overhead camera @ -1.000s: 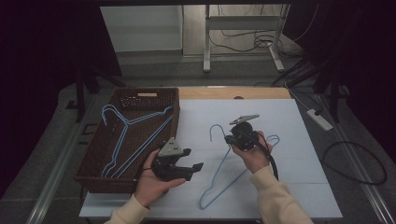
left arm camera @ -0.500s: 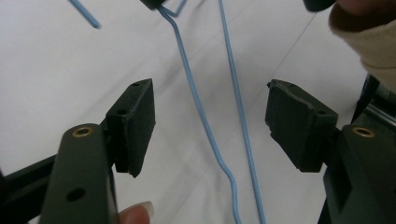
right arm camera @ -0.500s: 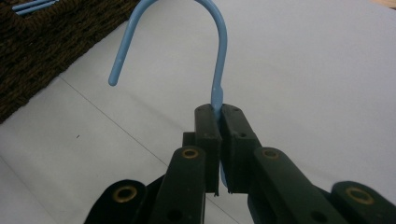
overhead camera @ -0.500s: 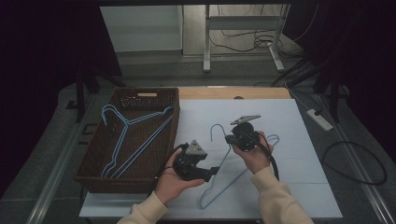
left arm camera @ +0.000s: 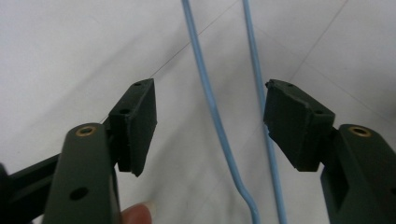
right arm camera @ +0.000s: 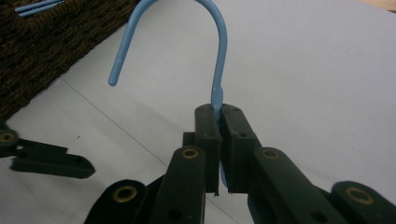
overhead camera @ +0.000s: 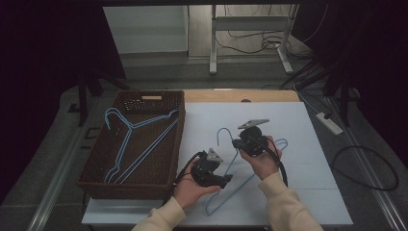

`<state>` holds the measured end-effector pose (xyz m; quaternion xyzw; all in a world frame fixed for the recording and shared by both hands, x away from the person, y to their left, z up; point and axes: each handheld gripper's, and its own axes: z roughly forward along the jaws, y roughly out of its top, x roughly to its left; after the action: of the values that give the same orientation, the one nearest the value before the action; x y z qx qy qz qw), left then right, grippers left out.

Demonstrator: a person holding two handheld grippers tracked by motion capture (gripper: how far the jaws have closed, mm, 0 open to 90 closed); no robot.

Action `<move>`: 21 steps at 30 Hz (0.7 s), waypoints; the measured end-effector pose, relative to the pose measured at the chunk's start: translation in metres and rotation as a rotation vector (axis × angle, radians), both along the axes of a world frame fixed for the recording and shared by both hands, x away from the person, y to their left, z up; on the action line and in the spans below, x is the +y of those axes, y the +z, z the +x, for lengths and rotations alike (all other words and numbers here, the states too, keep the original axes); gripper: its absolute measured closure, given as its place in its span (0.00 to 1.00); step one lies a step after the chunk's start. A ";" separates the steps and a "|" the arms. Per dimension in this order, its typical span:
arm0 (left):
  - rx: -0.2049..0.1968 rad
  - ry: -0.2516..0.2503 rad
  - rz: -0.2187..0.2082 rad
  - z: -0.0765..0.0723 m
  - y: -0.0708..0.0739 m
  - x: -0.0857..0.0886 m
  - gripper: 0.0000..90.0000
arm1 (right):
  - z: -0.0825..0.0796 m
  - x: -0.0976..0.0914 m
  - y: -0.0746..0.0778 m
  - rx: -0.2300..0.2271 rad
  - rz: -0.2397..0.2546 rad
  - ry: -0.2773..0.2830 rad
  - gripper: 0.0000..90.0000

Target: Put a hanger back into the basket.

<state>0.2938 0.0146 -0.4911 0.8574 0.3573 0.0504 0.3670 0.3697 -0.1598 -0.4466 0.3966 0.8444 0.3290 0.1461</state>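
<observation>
Left gripper (left arm camera: 208, 130) has come down from the basket (overhead camera: 96, 168) edge; its jaws, just closing slightly, straddle the blue hanger (left arm camera: 210, 102) wires untouched. Right gripper (right arm camera: 219, 135) stays clamped on the hanger's neck, on the white table (overhead camera: 308, 125).

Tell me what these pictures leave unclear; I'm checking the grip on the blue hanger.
- High view: the right gripper and hand cover the hanger at its neck.
- Left gripper view: the picture's edges cut off both wires.
- High view: hangers in the basket too small to count.
</observation>
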 end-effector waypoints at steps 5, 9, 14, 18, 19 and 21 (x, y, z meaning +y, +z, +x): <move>0.019 0.002 0.007 0.005 -0.010 -0.004 0.50 | -0.001 0.000 0.001 -0.005 0.002 0.001 0.96; 0.060 -0.005 -0.021 0.010 -0.017 -0.006 0.63 | -0.002 -0.001 0.002 -0.009 0.005 0.002 0.96; 0.106 -0.025 -0.072 0.014 -0.019 -0.006 0.83 | -0.003 -0.002 0.003 -0.014 0.013 0.004 0.96; 0.121 -0.020 -0.097 0.015 -0.019 -0.006 0.91 | -0.004 -0.006 0.005 -0.023 0.032 0.005 0.96; 0.133 -0.015 -0.114 0.016 -0.019 -0.005 0.91 | -0.005 -0.007 0.005 -0.022 0.043 0.003 0.96; 0.124 0.005 -0.128 0.015 -0.018 -0.003 0.92 | -0.006 -0.010 0.005 -0.031 0.057 0.005 0.95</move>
<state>0.3092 0.0111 -0.5093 0.8329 0.3839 -0.0249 0.3979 0.3641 -0.1698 -0.4416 0.3932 0.8334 0.3596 0.1469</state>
